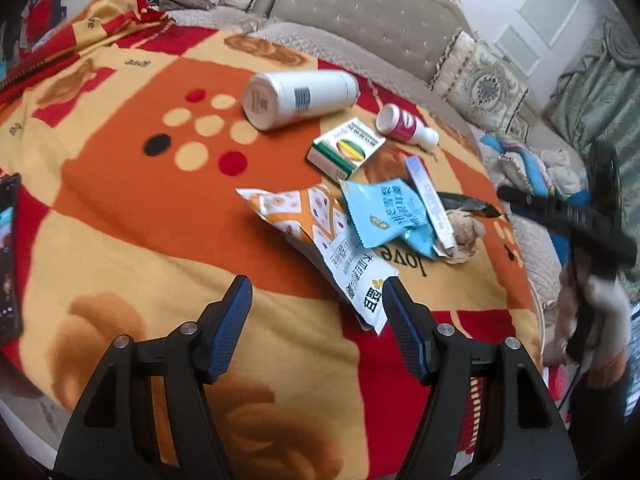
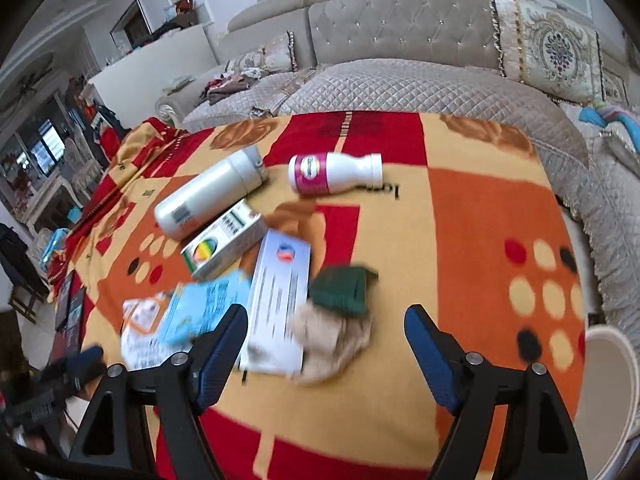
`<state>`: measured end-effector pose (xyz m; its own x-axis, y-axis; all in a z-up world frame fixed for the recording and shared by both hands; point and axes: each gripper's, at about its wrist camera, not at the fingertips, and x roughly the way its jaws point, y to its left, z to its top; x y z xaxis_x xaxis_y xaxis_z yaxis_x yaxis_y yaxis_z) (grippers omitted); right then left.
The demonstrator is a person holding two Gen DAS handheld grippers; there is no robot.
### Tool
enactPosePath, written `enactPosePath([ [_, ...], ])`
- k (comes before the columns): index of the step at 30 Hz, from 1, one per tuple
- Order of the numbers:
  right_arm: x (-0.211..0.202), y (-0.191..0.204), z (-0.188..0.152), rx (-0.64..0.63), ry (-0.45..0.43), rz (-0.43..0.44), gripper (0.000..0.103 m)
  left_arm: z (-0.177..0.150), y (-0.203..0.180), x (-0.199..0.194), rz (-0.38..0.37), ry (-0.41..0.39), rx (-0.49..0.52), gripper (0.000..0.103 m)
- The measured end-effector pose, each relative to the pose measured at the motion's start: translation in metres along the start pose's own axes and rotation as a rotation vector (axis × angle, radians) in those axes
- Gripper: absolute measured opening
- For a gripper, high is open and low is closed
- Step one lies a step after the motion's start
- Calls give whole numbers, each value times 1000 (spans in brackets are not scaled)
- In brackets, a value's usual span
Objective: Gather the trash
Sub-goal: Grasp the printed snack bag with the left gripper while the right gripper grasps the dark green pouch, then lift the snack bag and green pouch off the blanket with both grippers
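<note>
The left tool is hanging wide open and empty over the blanket, one fingertip at the corner of the orange-and-white snack bag without pinching it. The right tool is also standing wide, nothing between its jaws, poised above the long white carton and the crumpled beige wad. Both appear to be spread ready for a pick, not yet committed to one.

The trash is lying in one loose heap on the blanket, probably gathered for collection. Taking the snack bag as landmark: the torn light blue wrapper is overlapping its far edge, with the long white carton leaning across that. Beyond the bag, the green-and-white box is lying flat, and further off are the big white bottle and the small pink-labelled bottle, both tipped on their sides. A dark green wrapper is resting on the beige wad beside the carton.

The snack bag is carrying large Chinese print, too distorted to read with confidence. The big bottle is showing a barcode. The blanket is bearing the word "love" beside the heap. A pale round rim, possibly a bin, is showing at the blanket's edge.
</note>
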<state>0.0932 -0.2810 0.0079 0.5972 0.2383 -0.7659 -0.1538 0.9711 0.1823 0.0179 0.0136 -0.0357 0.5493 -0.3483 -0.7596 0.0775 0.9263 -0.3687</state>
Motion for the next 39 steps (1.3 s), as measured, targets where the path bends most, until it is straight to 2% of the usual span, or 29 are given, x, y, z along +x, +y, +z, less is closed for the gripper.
enactPosePath([
  [4, 34, -1, 25, -11, 104, -20, 79, 7, -1, 21, 2, 20, -38, 66],
  [9, 71, -10, 23, -24, 217, -19, 77, 16, -5, 39, -21, 11, -53, 66],
  [11, 77, -15, 18, -1, 230, -1, 58, 18, -6, 45, -36, 15, -64, 66],
  [12, 79, -18, 16, 11, 228, 7, 52, 19, -6, 49, -53, 24, -73, 66],
  [14, 77, -23, 11, 34, 208, 30, 39, 20, -7, 53, -72, 26, -79, 56],
  [16, 70, -23, 5, 30, 167, 52, 32, 19, -8, 54, -60, 27, -69, 30],
  [18, 61, -21, 2, 19, 137, 53, 32, 17, -7, 49, -56, 14, -64, 17],
  [22, 33, -16, -8, -16, 61, 59, 32, 13, -3, 32, -66, -14, -44, 12],
  [31, -16, -14, -50, -36, -4, 95, 32, -4, -4, -18, -80, -45, 11, 11],
  [36, -33, -17, -76, -25, -10, 110, 32, -14, -17, -32, -105, -44, 44, 11],
  [39, -37, -20, -88, -13, -8, 114, 32, -18, -21, -28, -83, -32, 43, 11],
])
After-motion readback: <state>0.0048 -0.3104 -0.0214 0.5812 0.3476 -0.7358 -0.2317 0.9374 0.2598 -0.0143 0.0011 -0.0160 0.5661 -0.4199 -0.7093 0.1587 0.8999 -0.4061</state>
